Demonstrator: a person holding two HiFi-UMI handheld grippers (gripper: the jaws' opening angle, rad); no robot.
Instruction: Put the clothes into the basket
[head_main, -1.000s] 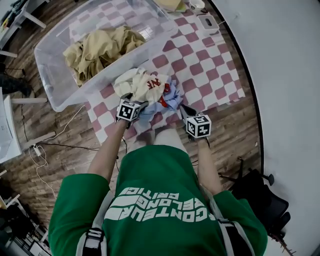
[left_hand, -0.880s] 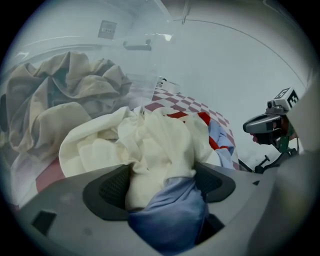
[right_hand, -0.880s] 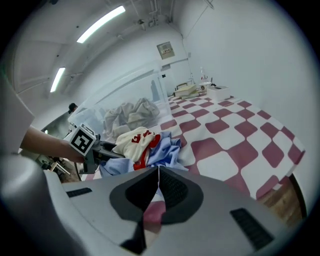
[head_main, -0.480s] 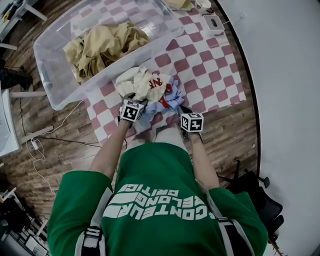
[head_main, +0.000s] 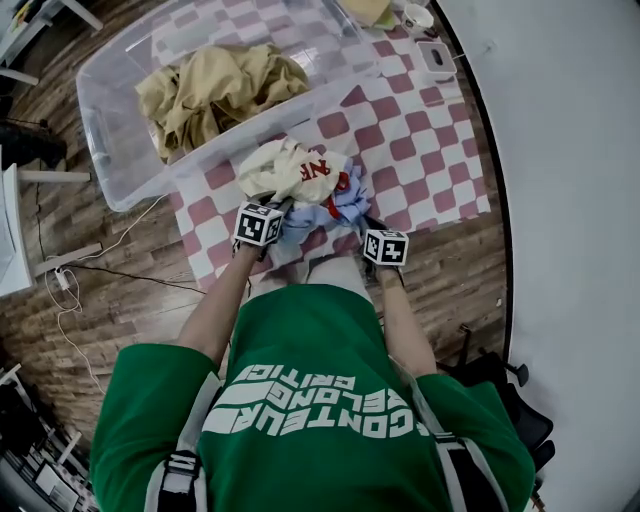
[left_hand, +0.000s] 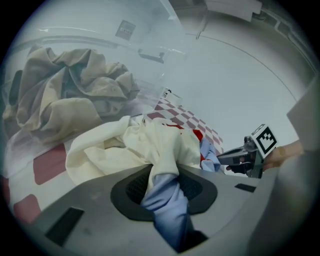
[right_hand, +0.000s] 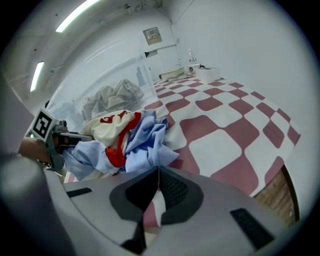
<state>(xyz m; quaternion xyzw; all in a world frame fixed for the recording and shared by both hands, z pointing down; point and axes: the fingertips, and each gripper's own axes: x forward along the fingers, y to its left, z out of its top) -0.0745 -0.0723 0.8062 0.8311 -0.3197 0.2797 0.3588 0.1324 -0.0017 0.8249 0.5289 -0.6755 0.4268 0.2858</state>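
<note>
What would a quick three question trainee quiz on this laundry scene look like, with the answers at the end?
1. True or false: the right gripper has a garment between its jaws.
2. What sits between the jaws of the left gripper? A nothing; B the light blue cloth; C a shoe.
3. Where do the tan clothes lie?

Key
1. False: its jaws are shut, with nothing between them.
2. B: the jaws have just been closing and now pinch that cloth.
3. Inside the clear bin.
</note>
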